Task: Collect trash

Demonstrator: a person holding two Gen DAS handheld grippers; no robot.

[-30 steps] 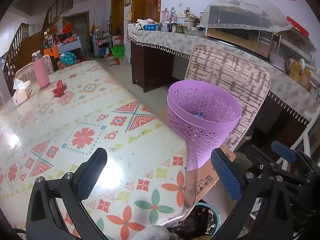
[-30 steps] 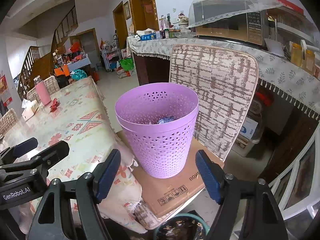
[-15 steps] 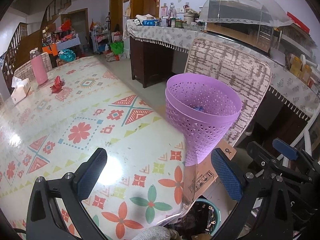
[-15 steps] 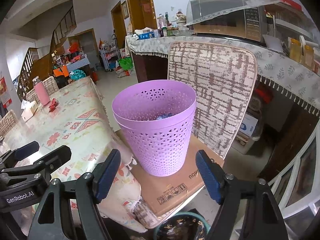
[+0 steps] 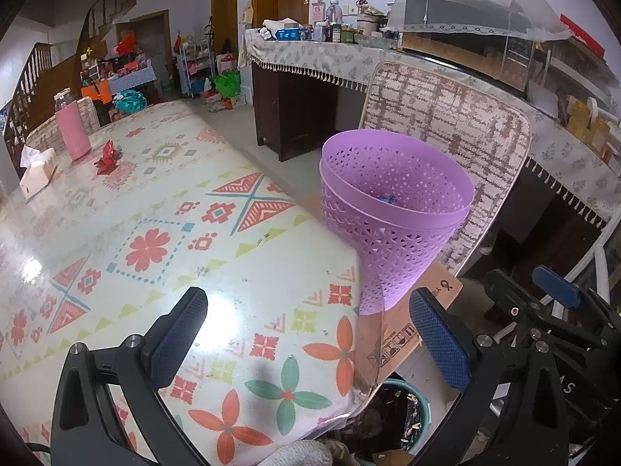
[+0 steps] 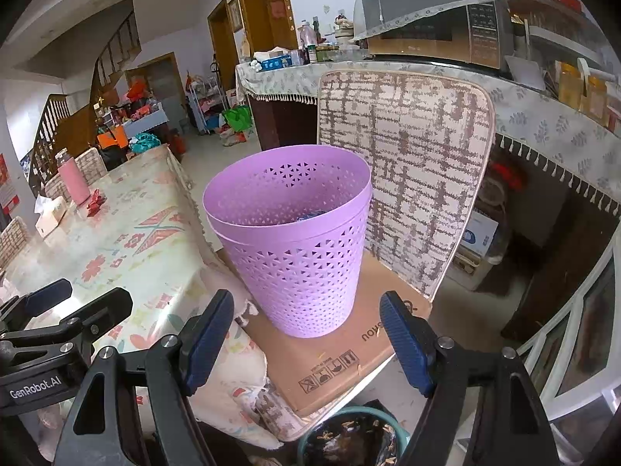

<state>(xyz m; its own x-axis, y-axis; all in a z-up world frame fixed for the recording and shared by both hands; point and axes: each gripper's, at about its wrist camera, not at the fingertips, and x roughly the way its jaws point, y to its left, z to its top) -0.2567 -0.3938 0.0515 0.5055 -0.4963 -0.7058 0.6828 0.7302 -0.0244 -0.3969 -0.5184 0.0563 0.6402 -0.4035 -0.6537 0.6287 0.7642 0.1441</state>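
Observation:
A purple perforated bin [image 6: 295, 240] stands on a cardboard sheet [image 6: 341, 349] on a chair seat beside the table; it also shows in the left wrist view [image 5: 392, 213]. A blue scrap [image 5: 388, 199] lies inside it. A red crumpled wrapper [image 5: 108, 155] lies on the table far off, near a pink bottle [image 5: 71, 126]. My left gripper [image 5: 306, 336] is open and empty over the table's near end. My right gripper [image 6: 306, 339] is open and empty just in front of the bin.
A patterned table [image 5: 155, 240] runs back to the left, with a white tissue box [image 5: 37, 171] at its far end. A padded chair back [image 6: 403, 178] rises behind the bin. A teal bin with a dark bag [image 6: 349, 439] stands on the floor below.
Both grippers have drawn back and down a little, so the bin sits slightly higher in the views. Both stay open and empty.

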